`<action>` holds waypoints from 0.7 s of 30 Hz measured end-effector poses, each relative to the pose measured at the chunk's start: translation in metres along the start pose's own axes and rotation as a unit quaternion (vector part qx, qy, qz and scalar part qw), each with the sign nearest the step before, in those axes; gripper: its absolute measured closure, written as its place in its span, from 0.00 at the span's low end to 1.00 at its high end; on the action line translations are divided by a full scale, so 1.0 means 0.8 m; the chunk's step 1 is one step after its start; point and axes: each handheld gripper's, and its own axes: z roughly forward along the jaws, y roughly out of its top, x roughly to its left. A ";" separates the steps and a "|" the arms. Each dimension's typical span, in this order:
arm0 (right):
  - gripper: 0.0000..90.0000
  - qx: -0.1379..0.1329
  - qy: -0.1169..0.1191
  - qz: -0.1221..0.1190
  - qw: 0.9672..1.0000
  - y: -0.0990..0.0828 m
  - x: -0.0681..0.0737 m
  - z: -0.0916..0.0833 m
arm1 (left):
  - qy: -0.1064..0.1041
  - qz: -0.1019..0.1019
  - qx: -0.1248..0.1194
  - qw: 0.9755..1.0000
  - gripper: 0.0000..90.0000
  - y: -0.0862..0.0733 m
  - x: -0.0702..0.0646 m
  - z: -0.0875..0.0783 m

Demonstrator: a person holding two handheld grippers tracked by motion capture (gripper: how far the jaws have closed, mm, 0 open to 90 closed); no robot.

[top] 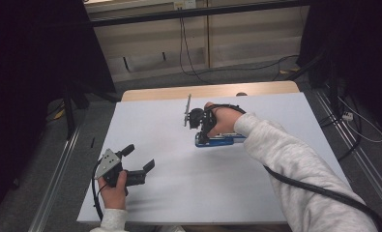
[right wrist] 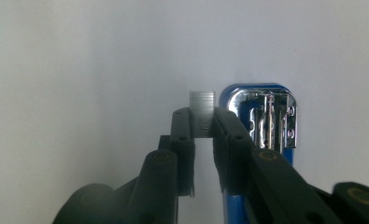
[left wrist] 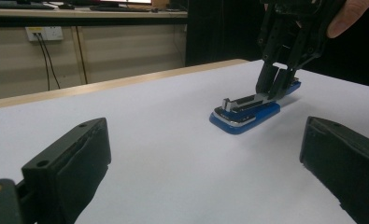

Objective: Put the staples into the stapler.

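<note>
A blue stapler (top: 223, 140) lies flat on the white table (top: 179, 193), a little right of the middle, with its metal staple channel (right wrist: 268, 119) facing up. My right gripper (top: 204, 137) points down at the stapler's left end. Its jaws are shut on a short silver strip of staples (right wrist: 202, 114), held just beside the stapler's chrome front. In the left gripper view the stapler (left wrist: 247, 114) lies ahead with the right gripper (left wrist: 273, 88) on it. My left gripper (top: 140, 158) rests near the front left of the table, open, with nothing between its jaws (left wrist: 205, 158).
The table's far edge is a bare wooden strip (top: 208, 90) with a small dark object (top: 241, 94) on it. Cables (top: 186, 53) hang and run over the floor behind. Dark curtains stand at both sides, and a metal rail (top: 58, 169) runs along the floor at left.
</note>
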 end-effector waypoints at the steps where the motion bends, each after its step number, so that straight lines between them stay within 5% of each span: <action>1: 0.88 -0.001 0.002 0.003 1.000 -0.001 0.000 0.000 | 0.000 0.005 0.006 1.000 0.02 0.000 0.000 0.000; 21: 0.88 -0.003 -0.006 0.010 1.000 -0.006 -0.020 0.000 | -0.004 0.000 0.005 1.000 0.02 0.000 0.000 -0.001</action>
